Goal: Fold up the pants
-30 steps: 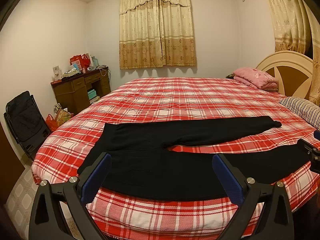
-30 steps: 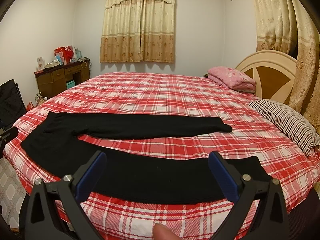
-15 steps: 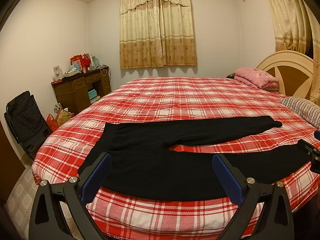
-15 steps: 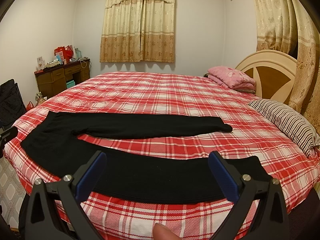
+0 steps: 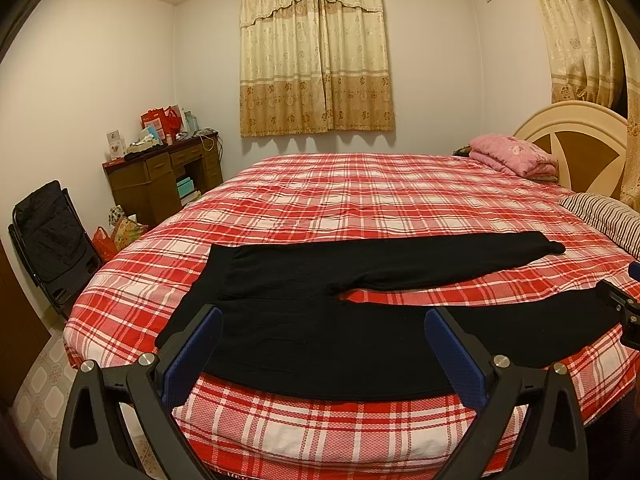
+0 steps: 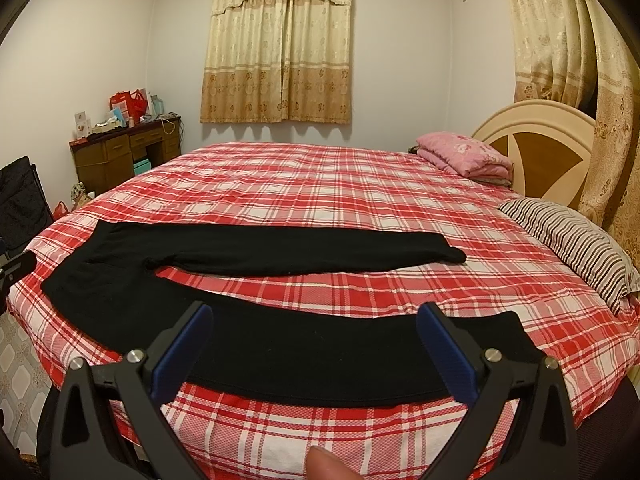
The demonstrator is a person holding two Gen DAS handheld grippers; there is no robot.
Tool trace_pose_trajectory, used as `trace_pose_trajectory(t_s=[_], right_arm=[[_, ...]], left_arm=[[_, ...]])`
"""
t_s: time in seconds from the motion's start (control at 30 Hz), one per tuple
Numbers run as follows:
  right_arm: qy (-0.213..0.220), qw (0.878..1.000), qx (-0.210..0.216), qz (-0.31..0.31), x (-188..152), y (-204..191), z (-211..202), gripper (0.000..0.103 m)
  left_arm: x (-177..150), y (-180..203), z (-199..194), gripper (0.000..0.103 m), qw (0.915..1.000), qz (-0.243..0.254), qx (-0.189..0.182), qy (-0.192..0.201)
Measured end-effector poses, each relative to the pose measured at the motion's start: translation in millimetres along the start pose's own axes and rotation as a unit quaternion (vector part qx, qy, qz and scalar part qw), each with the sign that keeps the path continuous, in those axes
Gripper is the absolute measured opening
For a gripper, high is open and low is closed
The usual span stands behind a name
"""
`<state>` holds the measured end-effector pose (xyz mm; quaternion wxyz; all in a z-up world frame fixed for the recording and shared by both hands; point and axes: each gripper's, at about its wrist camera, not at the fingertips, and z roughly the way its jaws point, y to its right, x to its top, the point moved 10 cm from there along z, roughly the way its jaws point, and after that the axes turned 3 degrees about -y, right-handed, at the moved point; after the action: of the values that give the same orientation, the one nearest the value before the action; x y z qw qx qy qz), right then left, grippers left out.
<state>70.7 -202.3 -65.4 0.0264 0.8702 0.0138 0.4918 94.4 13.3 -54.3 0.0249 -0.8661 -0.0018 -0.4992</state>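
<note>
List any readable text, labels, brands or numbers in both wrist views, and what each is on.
No text can be read in either view.
Red bags on the desk: pale markings, too small and blurred to read.
White card on the desk: a picture or print, unreadable.
Teal box under the desk: no legible label.
Black pants, plaid bedspread, left gripper, right gripper: no lettering visible.

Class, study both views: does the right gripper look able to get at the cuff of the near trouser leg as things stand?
Probably yes. The right gripper is open, holds nothing, and hovers over the near leg of the black pants. The cuff lies flat and uncovered on the plaid bedspread, just to its right.
</note>
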Motion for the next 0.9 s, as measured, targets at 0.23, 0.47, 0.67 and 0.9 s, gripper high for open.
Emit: trace_pose_trajectory(t_s=[0.23,0.47,0.67,0.9], right_arm=[[-0.002,1.0,0.0,0.0,-2,-1,2,0.103],[-0.004,1.0,0.0,-0.001,-4,-1,2,0.103],[-0.006,1.0,0.0,-0.002,-5,-1,4,0.103],[-0.012,1.0,0.001,-0.006,-9,-2,7,0.103]], left_arm=[[-4,-3,3,0.102,1.0,-0.002,0.002,-0.004],[-6,-1,5,0.102,1.0,-0.001,0.002,-0.007],[-8,-1,7,0.102,0.9999,-0.001,0.002,-0.01],[-15,-2,20,0.102,0.9997,-0.003,0.006,-0.025]])
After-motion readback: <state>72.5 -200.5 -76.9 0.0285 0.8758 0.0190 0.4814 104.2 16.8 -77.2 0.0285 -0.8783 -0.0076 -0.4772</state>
